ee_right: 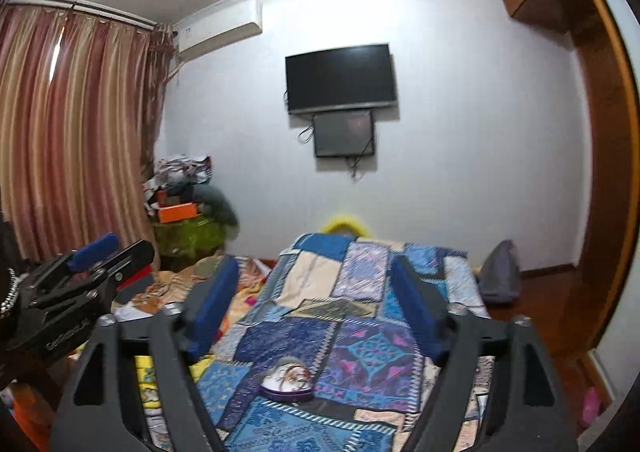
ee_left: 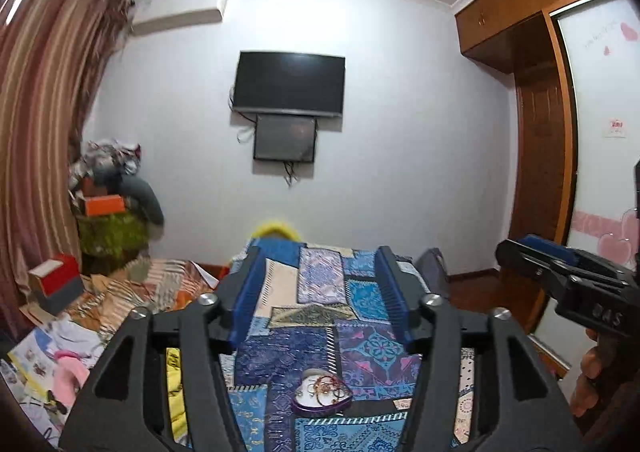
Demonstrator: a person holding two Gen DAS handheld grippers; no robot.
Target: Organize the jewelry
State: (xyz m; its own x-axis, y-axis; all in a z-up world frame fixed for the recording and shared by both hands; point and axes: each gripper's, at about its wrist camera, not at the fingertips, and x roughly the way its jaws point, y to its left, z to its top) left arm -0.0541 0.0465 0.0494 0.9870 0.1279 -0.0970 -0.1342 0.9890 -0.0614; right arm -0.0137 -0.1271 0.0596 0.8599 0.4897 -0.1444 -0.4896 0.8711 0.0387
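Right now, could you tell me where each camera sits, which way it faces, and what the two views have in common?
Left wrist: rides on the left gripper, looking along its open blue fingers over the patchwork bedspread toward the wall TV; the right gripper and the hand holding it show at the right edge.
Right wrist: rides on the right gripper, open, facing the same wall; the left gripper shows at the left edge.
Shared: the heart-shaped jewelry box, bedspread, TV and curtains.

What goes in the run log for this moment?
left gripper: open, empty | right gripper: open, empty | heart-shaped jewelry box: on patchwork bedspread, untouched
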